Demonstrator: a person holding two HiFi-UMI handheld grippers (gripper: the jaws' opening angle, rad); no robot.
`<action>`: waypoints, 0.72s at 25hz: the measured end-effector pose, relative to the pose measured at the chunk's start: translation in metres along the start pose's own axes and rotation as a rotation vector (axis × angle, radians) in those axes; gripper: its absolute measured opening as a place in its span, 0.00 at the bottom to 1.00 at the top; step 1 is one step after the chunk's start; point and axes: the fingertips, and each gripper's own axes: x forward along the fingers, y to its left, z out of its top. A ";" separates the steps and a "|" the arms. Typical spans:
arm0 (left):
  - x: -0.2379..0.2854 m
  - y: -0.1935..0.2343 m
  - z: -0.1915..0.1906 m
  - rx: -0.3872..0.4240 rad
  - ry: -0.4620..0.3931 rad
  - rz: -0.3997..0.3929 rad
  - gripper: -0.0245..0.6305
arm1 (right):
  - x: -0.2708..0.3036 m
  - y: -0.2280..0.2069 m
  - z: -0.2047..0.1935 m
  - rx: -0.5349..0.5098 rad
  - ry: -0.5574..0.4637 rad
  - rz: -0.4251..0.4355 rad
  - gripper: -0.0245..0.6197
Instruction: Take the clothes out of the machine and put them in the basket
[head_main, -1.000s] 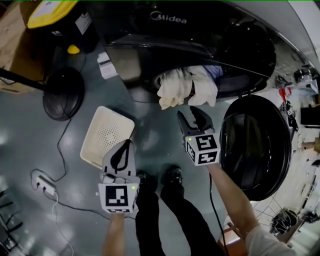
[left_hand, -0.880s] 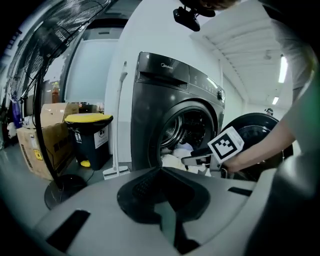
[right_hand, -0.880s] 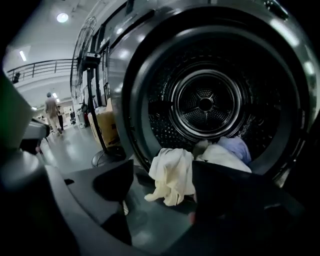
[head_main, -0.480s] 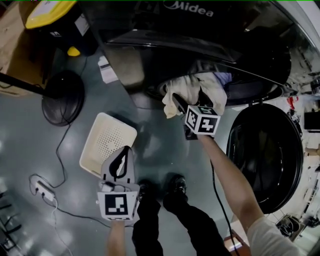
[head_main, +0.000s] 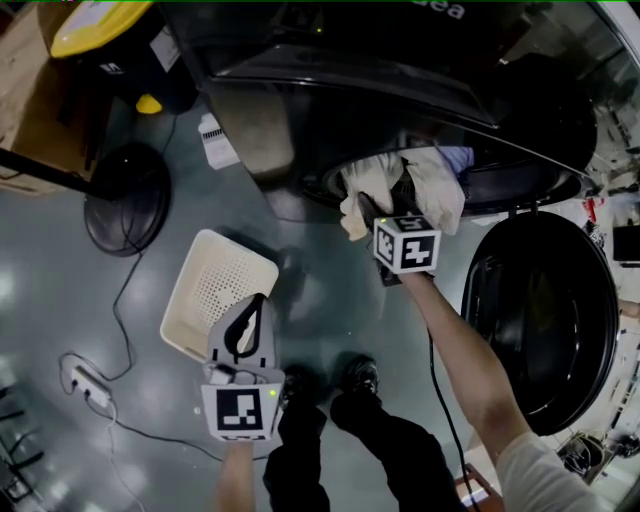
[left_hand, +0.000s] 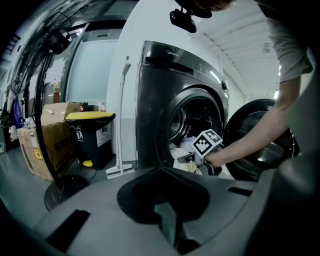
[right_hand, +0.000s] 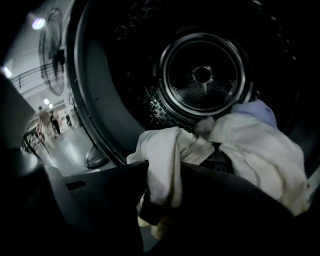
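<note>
The dark front-loading machine (head_main: 330, 60) stands with its round door (head_main: 540, 320) swung open. Cream and white clothes (head_main: 400, 180) spill from the drum mouth. My right gripper (head_main: 372, 205) is at that mouth. Its jaws have just been closing and are shut on a fold of the cream garment (right_hand: 165, 160), which hangs down between them. A white garment (right_hand: 260, 150) and a bluish cloth (right_hand: 257, 112) lie behind it. The white basket (head_main: 215, 280) sits on the floor to the left. My left gripper (head_main: 256, 300) hovers at its near edge, jaws together and holding nothing.
A fan base (head_main: 125, 200) and a yellow-lidded bin (head_main: 100, 30) stand left of the machine, beside a cardboard box (head_main: 25, 90). A power strip (head_main: 85, 378) with cables lies at the lower left. The person's shoes (head_main: 360, 375) are between basket and door.
My right gripper went from the floor side up to the drum mouth, opened wide, then closed on the cream garment. The left gripper sank a little by the basket.
</note>
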 end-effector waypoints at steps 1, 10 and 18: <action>0.000 0.000 -0.001 0.001 0.000 -0.002 0.07 | 0.000 0.006 0.000 -0.051 0.010 0.007 0.25; -0.012 -0.002 0.008 -0.016 0.002 0.000 0.07 | -0.033 0.038 0.030 -0.195 -0.055 0.057 0.17; -0.042 -0.023 0.039 -0.019 0.007 -0.029 0.07 | -0.109 0.072 0.053 -0.221 -0.113 0.094 0.17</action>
